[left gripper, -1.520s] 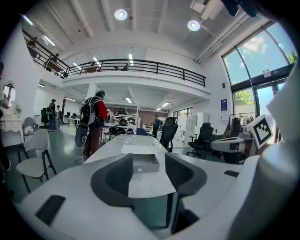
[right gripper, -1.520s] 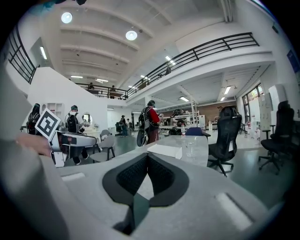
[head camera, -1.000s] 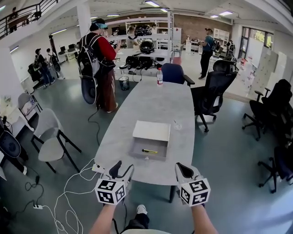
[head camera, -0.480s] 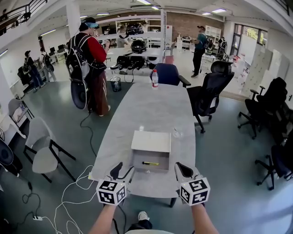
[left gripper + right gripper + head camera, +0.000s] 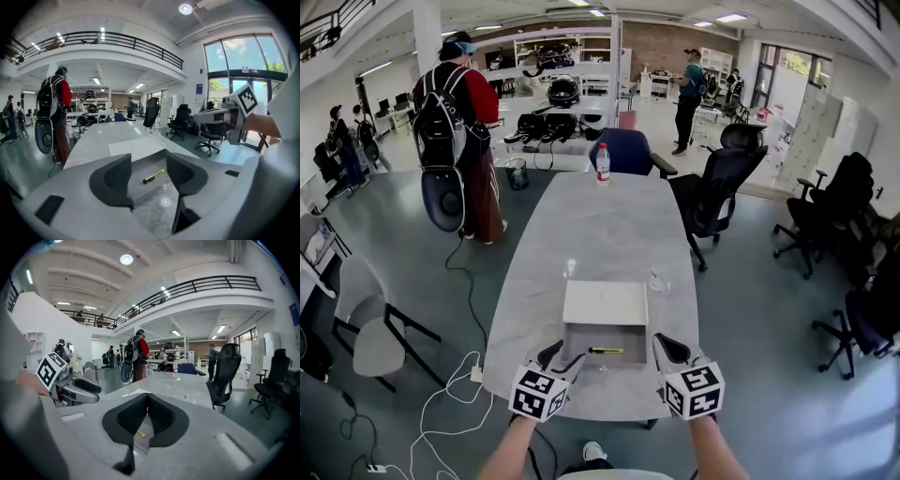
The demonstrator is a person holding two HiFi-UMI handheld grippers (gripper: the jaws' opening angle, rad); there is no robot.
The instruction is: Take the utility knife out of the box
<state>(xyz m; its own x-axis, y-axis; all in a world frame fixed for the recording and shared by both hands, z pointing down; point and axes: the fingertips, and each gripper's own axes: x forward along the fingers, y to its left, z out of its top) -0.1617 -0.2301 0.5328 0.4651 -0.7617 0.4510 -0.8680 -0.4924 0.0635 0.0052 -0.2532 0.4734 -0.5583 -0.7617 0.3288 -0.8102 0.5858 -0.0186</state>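
Note:
An open grey box (image 5: 579,339) sits near the front end of a long grey table (image 5: 600,234), with its white lid (image 5: 605,302) lying just behind it. A yellow and black utility knife (image 5: 607,351) lies flat on the box floor. My left gripper (image 5: 561,355) hovers at the box's near left corner, open and empty. In the left gripper view the knife (image 5: 153,176) shows between the spread jaws of that gripper (image 5: 148,161). My right gripper (image 5: 667,349) hangs beside the box's right wall. Its jaw tips meet with nothing between them, as the right gripper view (image 5: 147,397) shows.
A water bottle (image 5: 602,163) stands at the table's far end and a small clear cup (image 5: 659,279) right of the lid. A blue chair (image 5: 628,150) and a black chair (image 5: 717,183) flank the far end. A person with a backpack (image 5: 455,112) stands left. Cables (image 5: 450,403) lie on the floor.
The view has closed in on the table. Both grippers have come forward from in front of the table's edge to either side of the box. The knife has not moved.

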